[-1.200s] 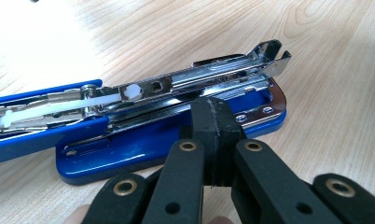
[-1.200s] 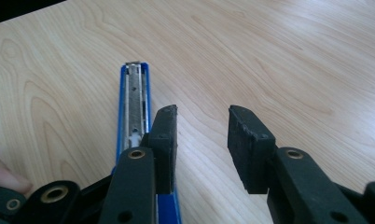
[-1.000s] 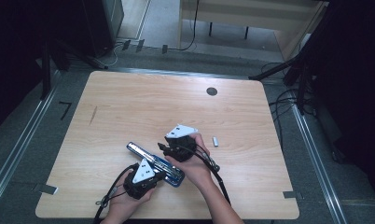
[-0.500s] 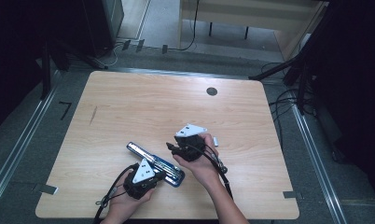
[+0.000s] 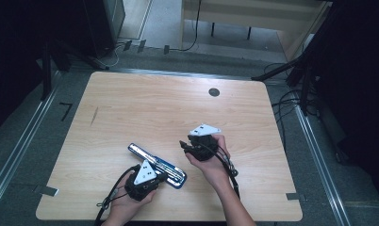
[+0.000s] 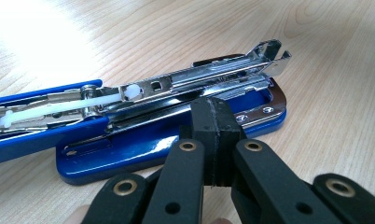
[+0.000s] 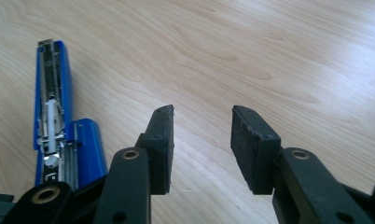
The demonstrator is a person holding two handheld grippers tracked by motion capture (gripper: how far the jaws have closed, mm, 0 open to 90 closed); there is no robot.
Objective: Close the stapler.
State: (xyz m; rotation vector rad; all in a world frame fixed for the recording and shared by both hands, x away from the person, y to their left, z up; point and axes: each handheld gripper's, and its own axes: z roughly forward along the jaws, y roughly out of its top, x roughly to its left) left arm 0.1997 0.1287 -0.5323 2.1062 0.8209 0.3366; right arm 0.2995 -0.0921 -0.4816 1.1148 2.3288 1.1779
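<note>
A blue stapler [image 5: 155, 164] lies swung open and flat on the wooden table [image 5: 154, 108], near its front edge. Its chrome magazine [image 6: 209, 77] and white pusher [image 6: 59, 106] lie exposed above the blue base [image 6: 143, 151]. My left gripper [image 5: 163, 175] is shut, pads pressed together with nothing between them, its tip [image 6: 213, 114] against the stapler's base and lower rail. My right gripper [image 5: 184, 145] is open and hovers over bare wood to the right of the stapler. In the right gripper view the gripper [image 7: 202, 119] holds nothing and the stapler [image 7: 55, 121] lies at the left.
A black round grommet [image 5: 214, 92] sits in the table's far side. Tape strips mark the front corners [image 5: 46, 190] [image 5: 293, 196]. Cables [image 5: 291, 101] run over the floor to the right, and a desk [image 5: 253, 14] stands beyond the table.
My right gripper has drawn away from the stapler toward the right, over bare wood, covering a small grey piece that lay beside it. The left gripper and stapler have stayed put.
</note>
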